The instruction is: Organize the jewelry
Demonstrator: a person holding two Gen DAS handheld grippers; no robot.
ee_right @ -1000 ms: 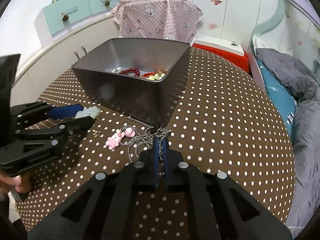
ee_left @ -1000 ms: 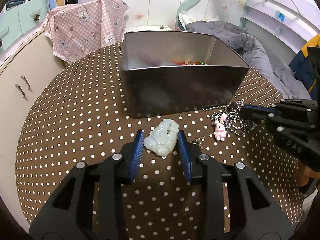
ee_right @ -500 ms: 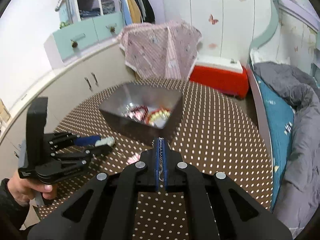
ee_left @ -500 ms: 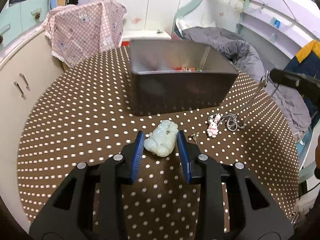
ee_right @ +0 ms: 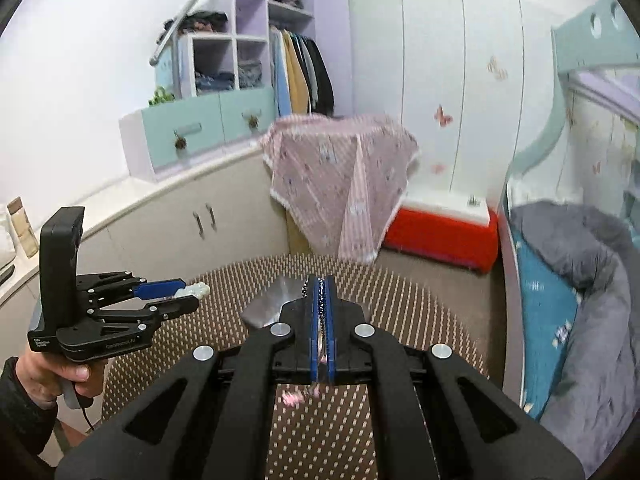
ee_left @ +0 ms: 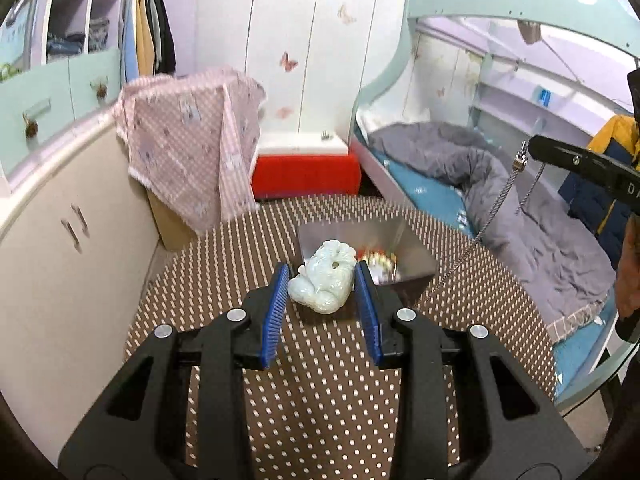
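— Holding the jade pendant (ee_left: 323, 280) in my left gripper (ee_left: 322, 286), jaws clamped on it, high above the desk (ee_left: 320, 400). Where's the tin?

— Metal tin (ee_left: 408, 250) lies straight ahead, below. My right gripper (ee_right: 320, 328) pinches the chain (ee_left: 496, 208), dangling rightward.

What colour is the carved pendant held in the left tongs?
Pale, milky green, like jade. The carved pendant shows best in the left wrist view, gripped between the left tongs.

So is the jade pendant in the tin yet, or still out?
Out. The jade pendant is clamped between the left gripper pads, lifted above the table, short of the metal tin.
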